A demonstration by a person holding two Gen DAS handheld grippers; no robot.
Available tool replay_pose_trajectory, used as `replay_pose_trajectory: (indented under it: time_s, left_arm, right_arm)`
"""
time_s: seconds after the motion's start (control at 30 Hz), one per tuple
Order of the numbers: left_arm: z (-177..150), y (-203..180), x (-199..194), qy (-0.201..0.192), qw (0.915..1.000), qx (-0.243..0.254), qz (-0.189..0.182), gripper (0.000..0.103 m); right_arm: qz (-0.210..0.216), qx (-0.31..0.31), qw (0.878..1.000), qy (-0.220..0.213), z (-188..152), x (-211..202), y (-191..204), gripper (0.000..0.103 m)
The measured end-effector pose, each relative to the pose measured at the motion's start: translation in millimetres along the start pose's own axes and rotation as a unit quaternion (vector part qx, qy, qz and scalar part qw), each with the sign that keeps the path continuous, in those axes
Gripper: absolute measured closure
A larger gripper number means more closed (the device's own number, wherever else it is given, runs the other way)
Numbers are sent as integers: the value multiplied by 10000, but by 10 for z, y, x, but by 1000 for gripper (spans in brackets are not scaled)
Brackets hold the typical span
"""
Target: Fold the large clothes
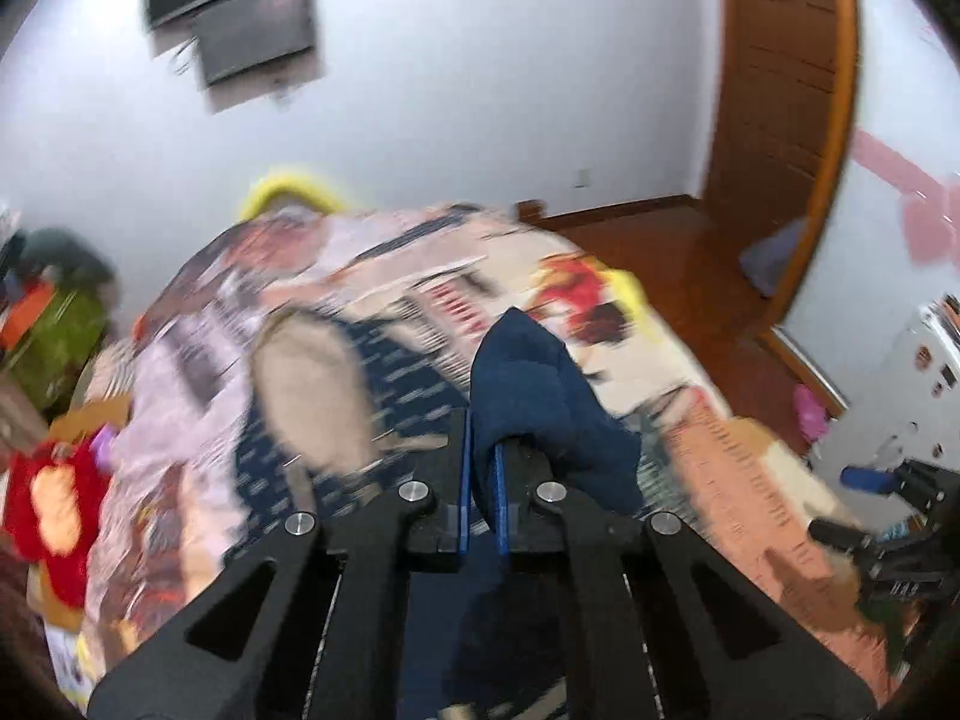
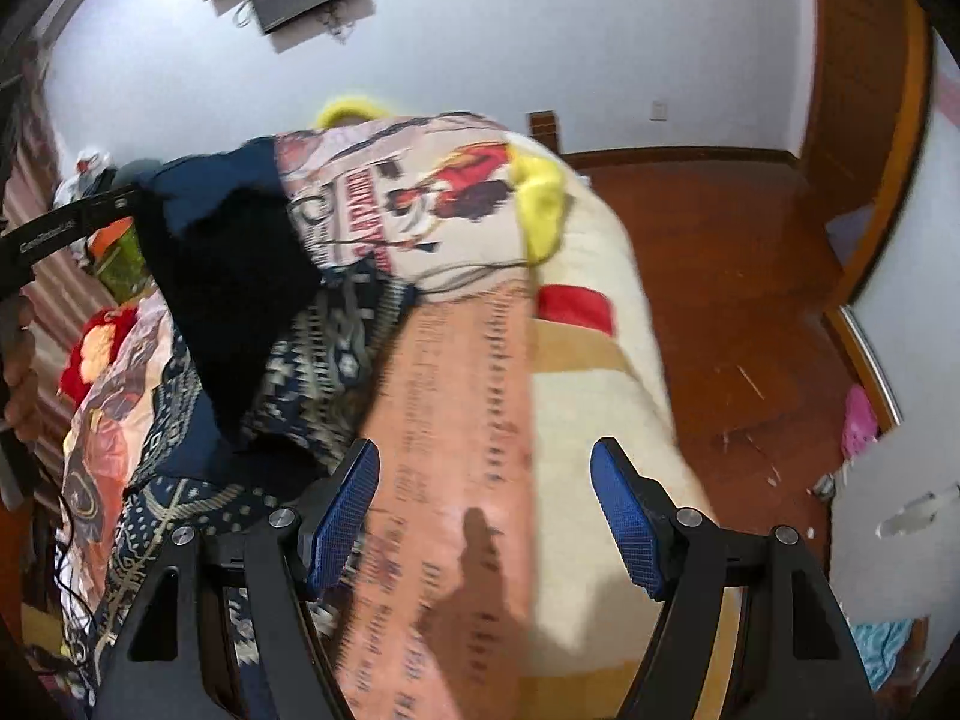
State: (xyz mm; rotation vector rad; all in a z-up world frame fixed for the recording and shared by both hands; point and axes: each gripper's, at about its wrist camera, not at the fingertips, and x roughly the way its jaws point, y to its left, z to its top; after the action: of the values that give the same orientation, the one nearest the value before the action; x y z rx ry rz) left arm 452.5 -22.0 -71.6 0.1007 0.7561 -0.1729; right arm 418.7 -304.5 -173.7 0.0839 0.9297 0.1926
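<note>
- The left gripper [image 1: 483, 468] is clenched on a fold of the navy garment [image 1: 528, 384], which bunches up just above its pads.
- The right gripper [image 2: 486, 516] is released; between its jaws is only the printed blanket [image 2: 456, 396].
- The garment's patterned part [image 2: 324, 354] lies to the left of the right gripper.

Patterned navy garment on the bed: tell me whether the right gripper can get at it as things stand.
Probably yes. The right gripper is open and empty over the bedspread, and the patterned garment lies just beside its left finger, nothing between; the left gripper holds a fold up.
</note>
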Motion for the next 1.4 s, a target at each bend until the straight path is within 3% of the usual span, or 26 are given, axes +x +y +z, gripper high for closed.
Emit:
replay_pose_trajectory:
  time_s: [0.23, 0.4, 0.57, 0.67, 0.73, 0.8, 0.87, 0.93, 1.0, 1.07, 1.3, 1.4]
  left_arm:
    - [-698, 982, 119, 631, 9952, -685, 289, 96]
    - [-1221, 1378, 304, 1076, 9873, -1118, 336, 96]
    - [-1756, 1720, 428, 1400, 9775, -1470, 577, 96]
    - [-2043, 1919, 510, 1685, 9673, -1778, 655, 96]
    - [-2141, 1962, 505, 1760, 9656, -1798, 653, 96]
    - [-2171, 1935, 463, 1783, 9668, -1737, 582, 96]
    - [-2111, 1847, 390, 1698, 9714, -1592, 472, 93]
    - [-1993, 1719, 322, 1560, 9766, -1452, 281, 81]
    - [-1887, 1607, 320, 1419, 9801, -1375, 173, 53]
    - [-1766, 1433, 327, 1235, 9847, -1226, 78, 46]
    - [-1517, 947, 765, 1344, 9878, -751, -251, 46]
    - [-1487, 756, 972, 1435, 9890, -363, -30, 46]
  right_arm:
    - [81, -573, 9982, 157, 252, 360, 567, 32]
    - [-68, -790, 9955, 523, 410, 865, 865, 31]
    - [19, -416, 9936, 1051, 400, 1294, 790, 31]
    - [110, -387, 9943, 989, 344, 1334, 747, 28]
    - [-43, -608, 9931, 1003, 327, 1314, 802, 28]
    - [-358, -890, 9901, 1023, 310, 1271, 885, 28]
    - [-402, -1010, 9892, 979, 309, 1210, 917, 28]
    - [-409, -1070, 9894, 888, 318, 1123, 943, 28]
    - [-430, -1062, 9903, 783, 334, 1030, 950, 28]
    - [-372, -983, 9921, 681, 358, 936, 931, 28]
    - [-275, -687, 9960, 493, 404, 697, 760, 28]
    - [-298, -646, 9962, 499, 392, 648, 675, 28]
